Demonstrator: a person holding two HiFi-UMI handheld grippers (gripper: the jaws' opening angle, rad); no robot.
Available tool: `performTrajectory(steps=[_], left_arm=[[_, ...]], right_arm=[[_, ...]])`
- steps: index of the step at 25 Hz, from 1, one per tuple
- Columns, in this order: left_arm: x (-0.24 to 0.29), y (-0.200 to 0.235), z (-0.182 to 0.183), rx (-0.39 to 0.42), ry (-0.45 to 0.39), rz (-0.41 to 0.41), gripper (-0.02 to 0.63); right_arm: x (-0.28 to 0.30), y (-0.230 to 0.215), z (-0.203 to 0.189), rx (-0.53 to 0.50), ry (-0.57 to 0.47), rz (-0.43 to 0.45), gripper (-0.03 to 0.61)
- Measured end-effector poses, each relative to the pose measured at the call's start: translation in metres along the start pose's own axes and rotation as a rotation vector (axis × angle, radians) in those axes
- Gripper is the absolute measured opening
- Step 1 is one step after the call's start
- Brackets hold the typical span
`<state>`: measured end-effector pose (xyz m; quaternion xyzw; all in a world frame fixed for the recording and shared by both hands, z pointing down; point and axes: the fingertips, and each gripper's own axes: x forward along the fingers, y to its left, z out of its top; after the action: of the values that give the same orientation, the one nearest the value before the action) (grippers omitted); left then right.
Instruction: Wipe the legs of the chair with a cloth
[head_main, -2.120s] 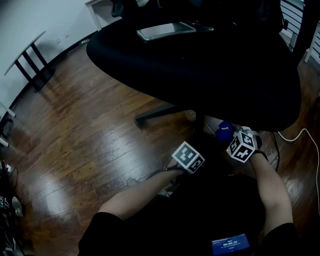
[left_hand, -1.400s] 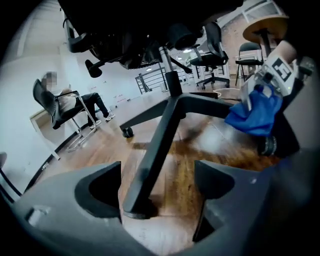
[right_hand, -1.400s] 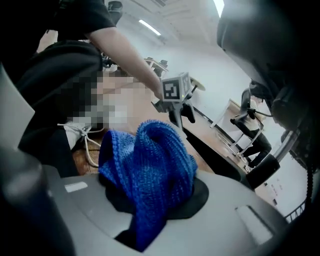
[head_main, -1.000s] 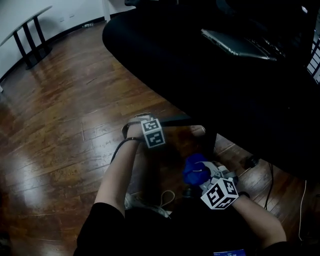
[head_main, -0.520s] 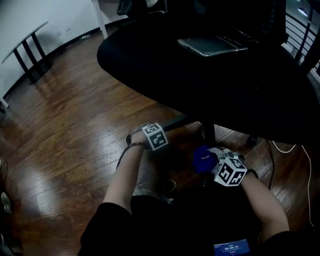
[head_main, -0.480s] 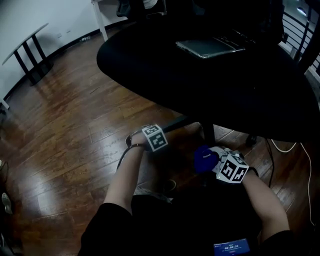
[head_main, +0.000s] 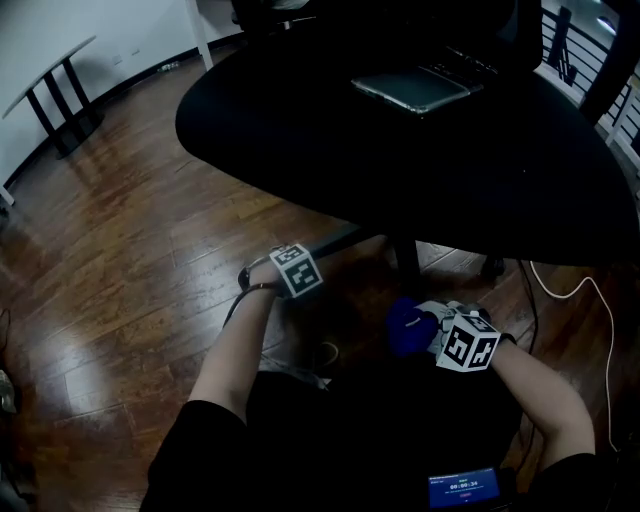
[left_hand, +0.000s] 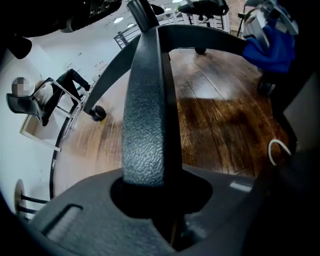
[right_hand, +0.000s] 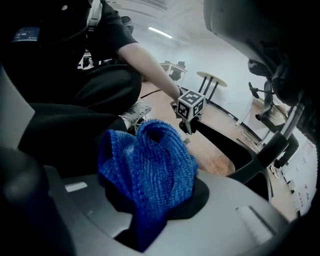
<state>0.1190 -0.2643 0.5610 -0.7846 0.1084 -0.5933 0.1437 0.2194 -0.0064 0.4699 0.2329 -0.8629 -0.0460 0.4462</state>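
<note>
Chair leg (left_hand: 145, 100) now inside left gripper (left_hand: 150, 200) — fingers closing

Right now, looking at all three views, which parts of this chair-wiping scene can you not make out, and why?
Head view: the seat hides most of the chair's underside; the small screen is too tiny to read.
Left gripper view: the chair leg blocks the floor behind it.
Right gripper view: the cloth blocks whatever lies just beyond.

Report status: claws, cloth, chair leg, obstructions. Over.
Left claw just closing, gripping chair leg. Right claw shut on blue cloth. White cable on floor nearby.
</note>
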Motion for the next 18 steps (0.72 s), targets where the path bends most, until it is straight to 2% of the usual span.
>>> performTrajectory(steps=[2, 4, 8, 11, 15, 18], left_arm=[[0.001, 0.003, 0.0, -0.004, 0.008, 0.002, 0.064], [0.003, 0.004, -0.001, -0.008, 0.017, 0.002, 0.064], [0.006, 0.008, -0.004, -0.016, 0.028, 0.004, 0.064], [0.008, 0.014, 0.001, -0.015, 0.023, 0.011, 0.064], [0.01, 0.02, 0.004, -0.016, 0.017, 0.024, 0.064], [0.011, 0.02, 0.002, -0.021, 0.025, 0.037, 0.064]], right_arm=[[0.005, -0.023, 0.0, 0.009, -0.014, -0.056, 0.08], [0.01, -0.063, -0.001, 0.037, -0.034, -0.155, 0.08], [0.018, -0.164, 0.003, 0.179, -0.094, -0.351, 0.08], [0.016, -0.211, 0.004, 0.231, -0.101, -0.452, 0.08], [0.015, -0.211, 0.004, 0.251, -0.103, -0.479, 0.078], [0.015, -0.175, 0.004, 0.234, -0.09, -0.392, 0.08]])
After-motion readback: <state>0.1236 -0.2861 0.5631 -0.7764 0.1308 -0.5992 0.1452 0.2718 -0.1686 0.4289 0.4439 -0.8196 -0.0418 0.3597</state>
